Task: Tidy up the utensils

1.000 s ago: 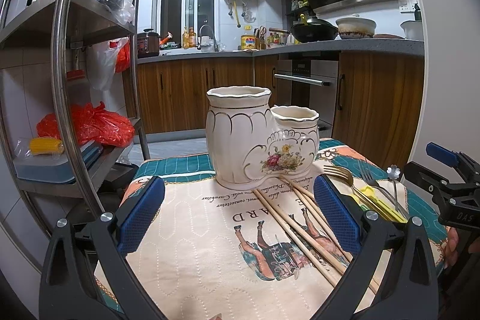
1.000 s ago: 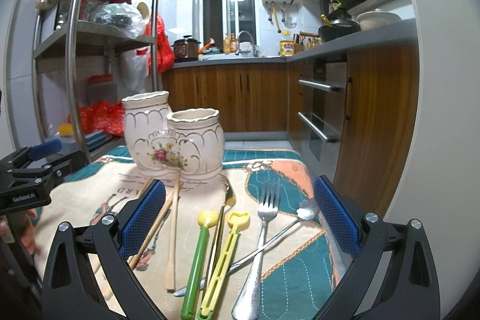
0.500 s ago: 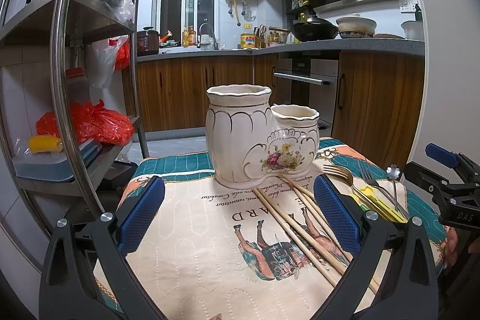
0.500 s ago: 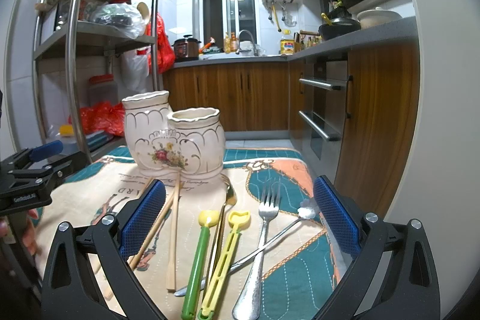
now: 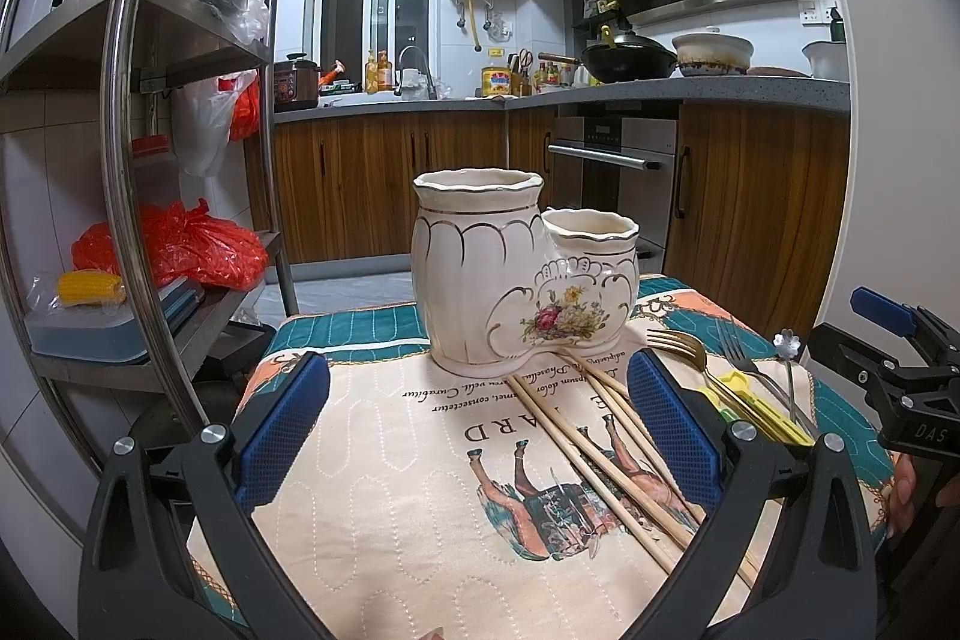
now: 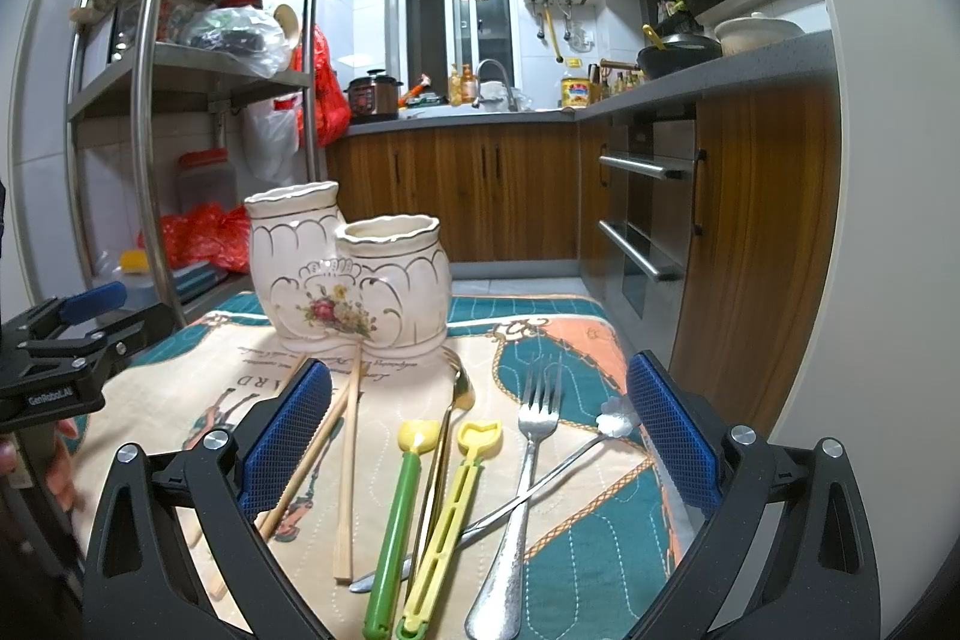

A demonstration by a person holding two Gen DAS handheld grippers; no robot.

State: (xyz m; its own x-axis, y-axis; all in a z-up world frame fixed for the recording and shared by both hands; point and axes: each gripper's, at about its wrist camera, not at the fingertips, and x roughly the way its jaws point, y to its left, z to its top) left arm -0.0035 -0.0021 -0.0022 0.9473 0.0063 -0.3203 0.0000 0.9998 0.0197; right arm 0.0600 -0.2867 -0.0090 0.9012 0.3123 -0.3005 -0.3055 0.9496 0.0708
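Hovering low over the table (image 5: 372, 490), both claws are standing wide apart and holding nothing. The left claw (image 5: 477, 427) is facing the two-cup ceramic holder (image 5: 516, 274), with the chopsticks (image 5: 600, 451) lying just under its right finger, long axis running from the holder's base back toward the camera. The right claw (image 6: 480, 436) is sitting directly above the metal and plastic pieces: green-handled utensil (image 6: 393, 514), yellow utensil (image 6: 447, 514), silver fork (image 6: 525, 472), long spoon (image 6: 540, 487). Handles are pointing toward this claw, heads toward the holder. Right claw looking nearer for those; left nearer for the chopsticks.
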